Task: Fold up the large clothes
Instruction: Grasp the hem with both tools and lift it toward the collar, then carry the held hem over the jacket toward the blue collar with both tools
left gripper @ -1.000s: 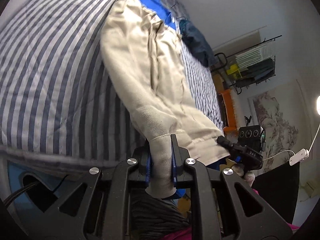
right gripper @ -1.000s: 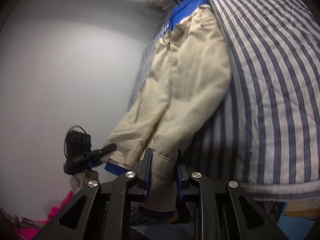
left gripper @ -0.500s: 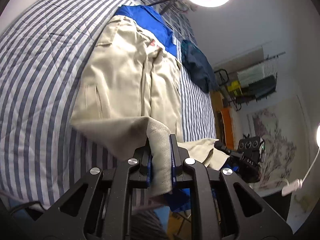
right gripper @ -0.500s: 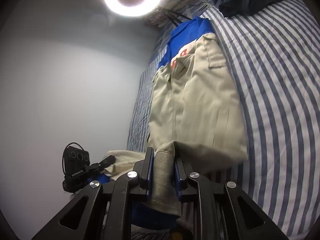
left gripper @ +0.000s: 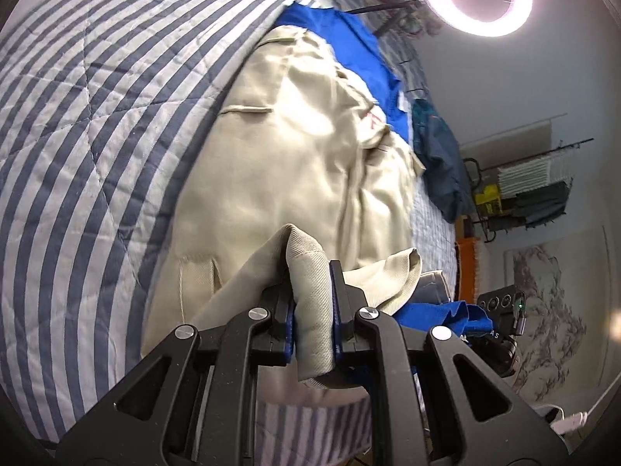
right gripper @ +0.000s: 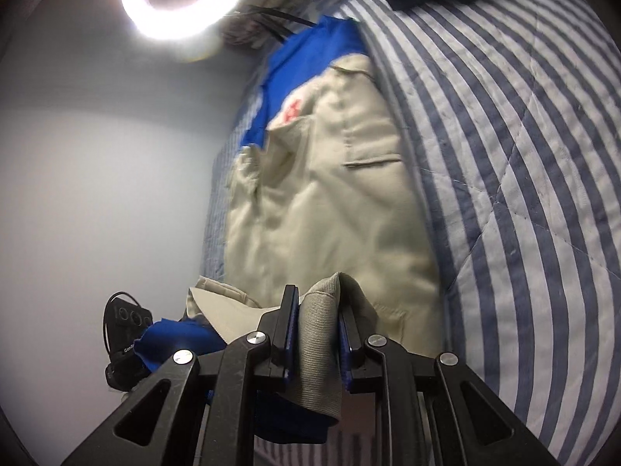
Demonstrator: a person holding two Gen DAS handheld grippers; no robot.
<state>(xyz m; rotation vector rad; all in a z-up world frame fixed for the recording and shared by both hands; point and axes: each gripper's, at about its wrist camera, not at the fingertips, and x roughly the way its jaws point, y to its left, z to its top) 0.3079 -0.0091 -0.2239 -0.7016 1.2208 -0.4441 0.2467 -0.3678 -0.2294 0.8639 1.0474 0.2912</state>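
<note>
A: Beige trousers [left gripper: 295, 163] lie along the striped quilt [left gripper: 89, 124], waistband toward the top centre of the left view, on top of a blue garment [left gripper: 349, 39]. The cloth is a soft twill with some weight, I judge — it drapes and sags between the holds and will not keep a crease unaided.

B: Where to hold?

A: At the leg cuffs, as now. The left gripper [left gripper: 312, 318] pinches one cuff end, jaws pressed onto a thick wad of fabric, bottom centre of its frame. The right gripper [right gripper: 316, 334] does the same with the other cuff, pads squeezed on a doubled fold.

B: Pose?

A: Both tilt downward over the near edge of the bed, side by side. The right tool shows at the lower right of the left view, the left tool at the lower left of the right view. The legs bend back toward the seat — fold half made, I reckon. A second blue cloth [right gripper: 174, 341] hangs beneath the cuffs; whether it is caught in either pinch, the blur will not let me say.
</note>
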